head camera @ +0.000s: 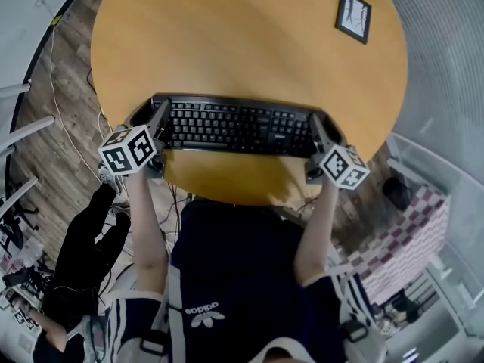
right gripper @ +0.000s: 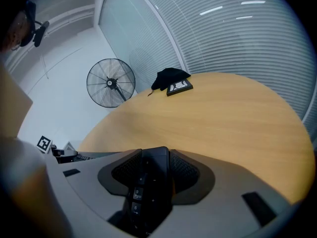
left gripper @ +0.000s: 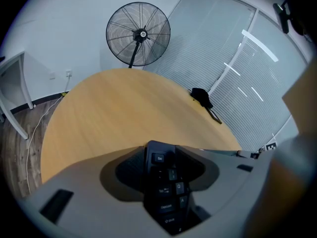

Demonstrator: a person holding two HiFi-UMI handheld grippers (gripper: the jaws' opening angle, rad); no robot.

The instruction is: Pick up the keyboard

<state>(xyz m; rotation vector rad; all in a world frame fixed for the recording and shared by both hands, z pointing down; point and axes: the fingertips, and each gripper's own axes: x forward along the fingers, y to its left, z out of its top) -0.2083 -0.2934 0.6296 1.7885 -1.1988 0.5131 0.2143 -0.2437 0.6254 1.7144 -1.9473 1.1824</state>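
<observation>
On the near edge of the surface (head camera: 227, 44), the keyboard (head camera: 238, 127) lay flat, a gripper at each end.
My left gripper (head camera: 159, 118) had its fingers pinching the Esc end; my right gripper (head camera: 318, 133) held its fingers spread around the number-pad end, unclamped. I judged the right should close firmly, then both ends rise together, level. Only the gripper views showed the grips and a fan (left gripper: 138, 34); only the head view showed both ends at once.
</observation>
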